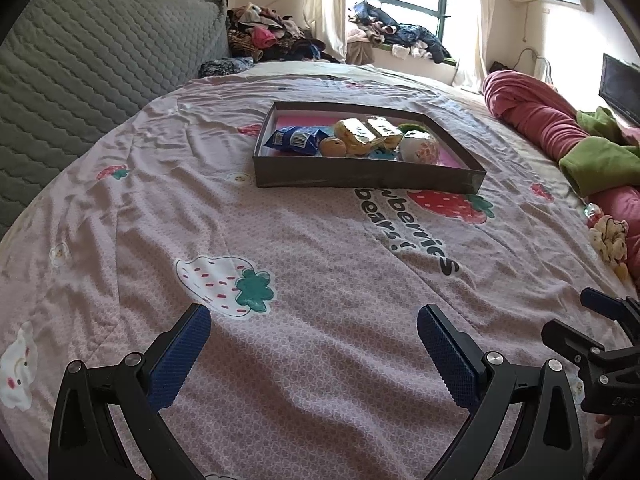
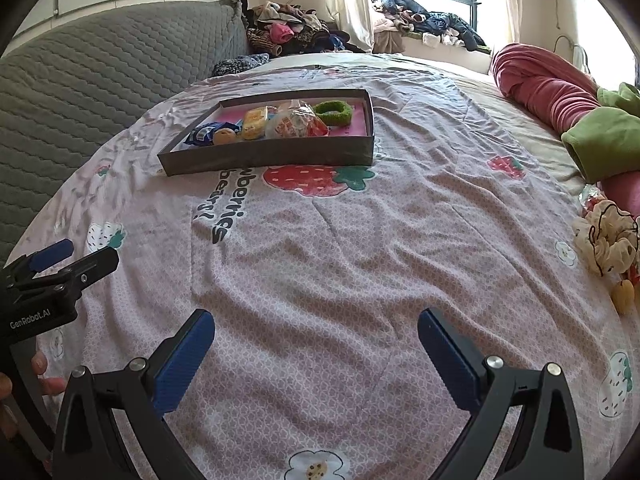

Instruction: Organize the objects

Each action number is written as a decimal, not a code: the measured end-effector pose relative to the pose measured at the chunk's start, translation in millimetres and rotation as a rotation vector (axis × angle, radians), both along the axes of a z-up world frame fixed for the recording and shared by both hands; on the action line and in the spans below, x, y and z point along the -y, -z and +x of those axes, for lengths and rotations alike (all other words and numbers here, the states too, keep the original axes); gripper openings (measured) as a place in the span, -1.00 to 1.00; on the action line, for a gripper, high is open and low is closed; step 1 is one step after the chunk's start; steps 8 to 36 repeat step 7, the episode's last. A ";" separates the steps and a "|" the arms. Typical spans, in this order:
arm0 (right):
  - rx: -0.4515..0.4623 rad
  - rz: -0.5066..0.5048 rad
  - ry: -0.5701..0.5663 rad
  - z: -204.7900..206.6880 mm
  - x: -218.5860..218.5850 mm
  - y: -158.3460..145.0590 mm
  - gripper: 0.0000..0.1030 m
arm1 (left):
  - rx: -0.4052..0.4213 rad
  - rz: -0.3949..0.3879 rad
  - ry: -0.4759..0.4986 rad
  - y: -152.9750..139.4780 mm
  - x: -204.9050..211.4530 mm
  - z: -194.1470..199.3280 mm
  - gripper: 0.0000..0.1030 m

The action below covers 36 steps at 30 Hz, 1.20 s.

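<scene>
While jaws gape, box ahead — apart

Pink bedsheet with red and white strawberries, green leaves, black lettering. Dark brown box, pink inside, holding a blue packet, yellow packets and a green scrunchie. Grey quilted headboard at 10 o'clock. Blue-padded black fingers.
</scene>
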State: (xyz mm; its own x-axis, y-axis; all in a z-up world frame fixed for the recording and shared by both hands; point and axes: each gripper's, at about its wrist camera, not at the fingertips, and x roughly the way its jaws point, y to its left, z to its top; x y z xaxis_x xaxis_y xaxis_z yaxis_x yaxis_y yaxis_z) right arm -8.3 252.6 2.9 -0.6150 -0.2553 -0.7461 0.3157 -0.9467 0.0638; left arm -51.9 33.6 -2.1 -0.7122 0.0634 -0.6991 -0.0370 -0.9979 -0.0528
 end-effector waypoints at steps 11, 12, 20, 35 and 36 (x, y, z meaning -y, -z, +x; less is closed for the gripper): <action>0.001 0.001 0.001 0.4 0.0 -1.3 0.99 | 0.015 -0.009 -0.023 3.9 2.0 -2.2 1.00; 0.001 0.001 0.001 0.4 0.0 -1.3 0.99 | 0.015 -0.009 -0.023 3.9 2.0 -2.2 1.00; 0.001 0.001 0.001 0.4 0.0 -1.3 0.99 | 0.015 -0.009 -0.023 3.9 2.0 -2.2 1.00; 0.001 0.001 0.001 0.4 0.0 -1.3 0.99 | 0.015 -0.009 -0.023 3.9 2.0 -2.2 1.00; 0.001 0.001 0.001 0.4 0.0 -1.3 0.99 | 0.015 -0.009 -0.023 3.9 2.0 -2.2 1.00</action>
